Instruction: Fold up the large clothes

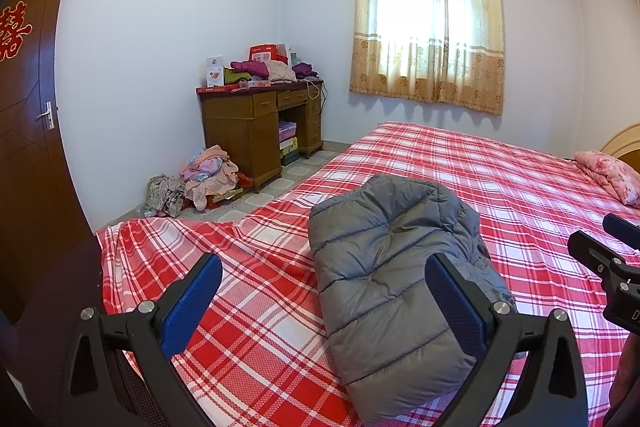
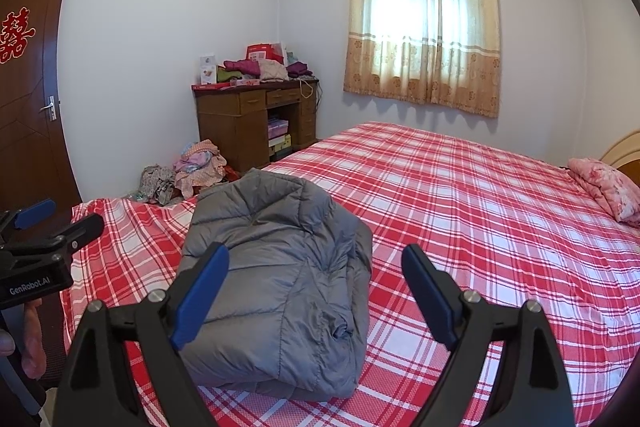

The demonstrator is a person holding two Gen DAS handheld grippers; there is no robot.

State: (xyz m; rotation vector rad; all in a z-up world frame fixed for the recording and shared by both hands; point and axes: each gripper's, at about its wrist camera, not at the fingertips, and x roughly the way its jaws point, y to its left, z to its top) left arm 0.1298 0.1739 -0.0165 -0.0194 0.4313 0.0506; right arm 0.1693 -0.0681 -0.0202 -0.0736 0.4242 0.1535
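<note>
A grey quilted puffer jacket [image 1: 392,267] lies folded into a compact bundle near the front edge of the bed [image 1: 500,179], which has a red and white checked sheet. My left gripper [image 1: 324,279] hangs open above the bed; the jacket's left part shows between its blue pads, untouched. In the right wrist view the jacket [image 2: 280,267] sits low and left, and my right gripper [image 2: 316,275] is open, held above it with nothing gripped. Each gripper shows at the edge of the other's view: the right one [image 1: 608,259], the left one [image 2: 44,227] with a hand under it.
A pink floral pillow [image 1: 612,175] lies at the bed's far right by the headboard. A wooden desk [image 1: 260,123] piled with clothes and boxes stands in the corner, heaps of clothes [image 1: 204,175] on the floor beside it. A brown door [image 1: 28,107] is at left, a curtained window [image 1: 428,27] behind.
</note>
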